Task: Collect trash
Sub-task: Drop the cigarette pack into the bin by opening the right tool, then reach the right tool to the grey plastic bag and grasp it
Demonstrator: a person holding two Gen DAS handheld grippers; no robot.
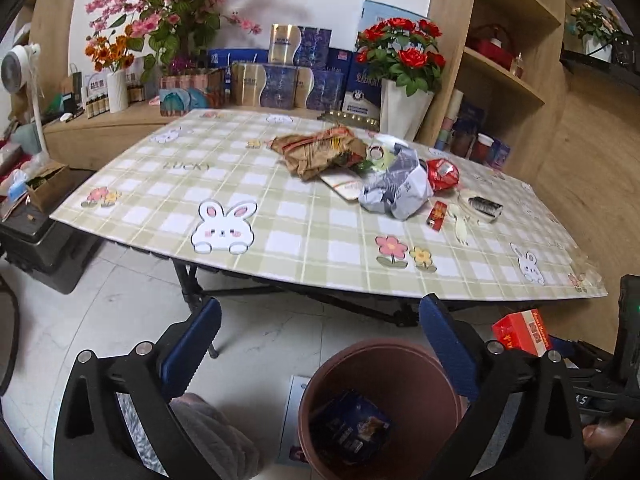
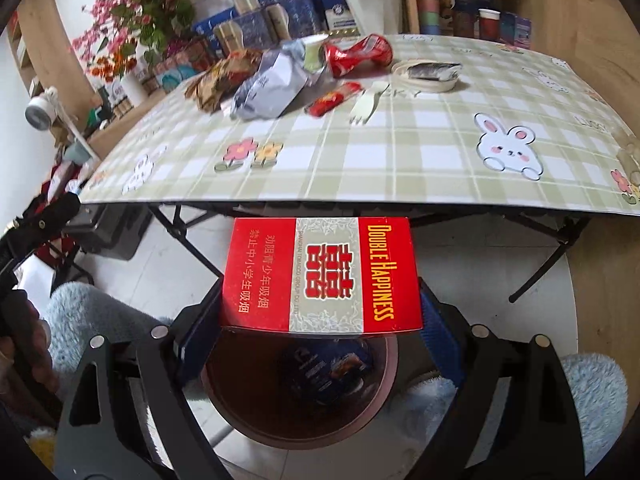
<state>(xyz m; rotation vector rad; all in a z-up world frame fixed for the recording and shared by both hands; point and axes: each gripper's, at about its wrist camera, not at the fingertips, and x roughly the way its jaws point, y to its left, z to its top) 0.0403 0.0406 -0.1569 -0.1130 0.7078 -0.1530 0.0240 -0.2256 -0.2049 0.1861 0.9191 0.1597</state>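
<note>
my left gripper hangs with fingers spread wide and nothing between them, above the brown bin on the floor at about 6 o'clock in the left wrist view. one dark blue packet already lies at the bottom of the bin, so i count at least one piece collected. my right gripper is clamped on the red cigarette carton, held flat across its fingers right over the bin mouth in the right wrist view; in the left wrist view the same carton shows at 4 o'clock, just beside the bin. i judge this piece is about ready to drop, not yet released. still on the checked table, clustered around 1 o'clock in the left wrist view: crumpled brown wrapper, flat white sachet half under it, grey-white crumpled bag, crushed red can, small red stick packet, pale plastic fork, and a shallow dish with something dark in it. a small white cup sits among them. so by my read the job is early: one piece binned, one in hand over the bin, most of the heap left. a flat paper lies on the floor touching the bin at 7 o'clock; whether it counts as trash i cannot tell.
</note>
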